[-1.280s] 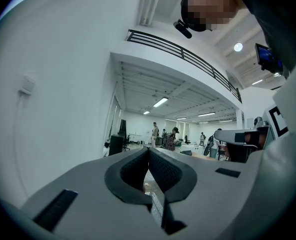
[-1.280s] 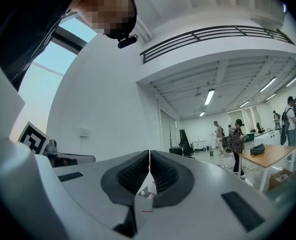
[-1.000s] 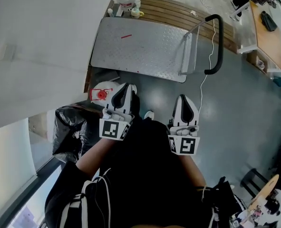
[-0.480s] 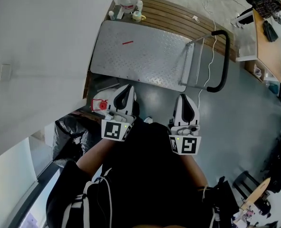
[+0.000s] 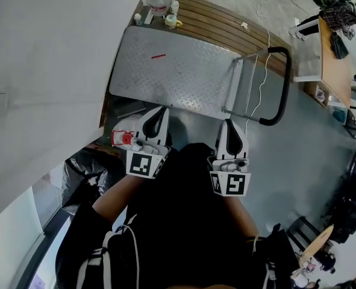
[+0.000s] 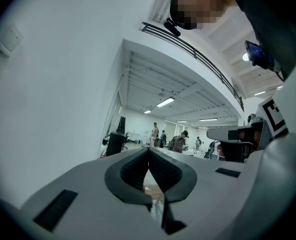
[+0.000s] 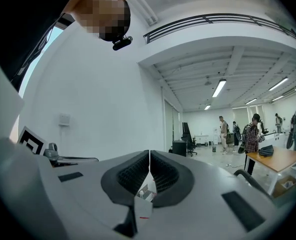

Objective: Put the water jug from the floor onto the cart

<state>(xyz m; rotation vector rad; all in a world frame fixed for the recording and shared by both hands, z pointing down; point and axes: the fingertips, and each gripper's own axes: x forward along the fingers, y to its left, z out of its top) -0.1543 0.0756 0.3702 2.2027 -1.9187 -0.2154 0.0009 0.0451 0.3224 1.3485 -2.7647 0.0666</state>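
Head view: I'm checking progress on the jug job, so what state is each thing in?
Water jug: on the floor by the wall, not held, not yet on the cart.
Cart: deck carries no jug.
Left gripper: shut, empty.
Right gripper: shut, empty.

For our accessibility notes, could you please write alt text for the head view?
Seen from above, a person holds the left gripper and right gripper, jaws together and empty, toward a metal cart with a black handle. A red-capped white water jug sits on the floor beside the left gripper.
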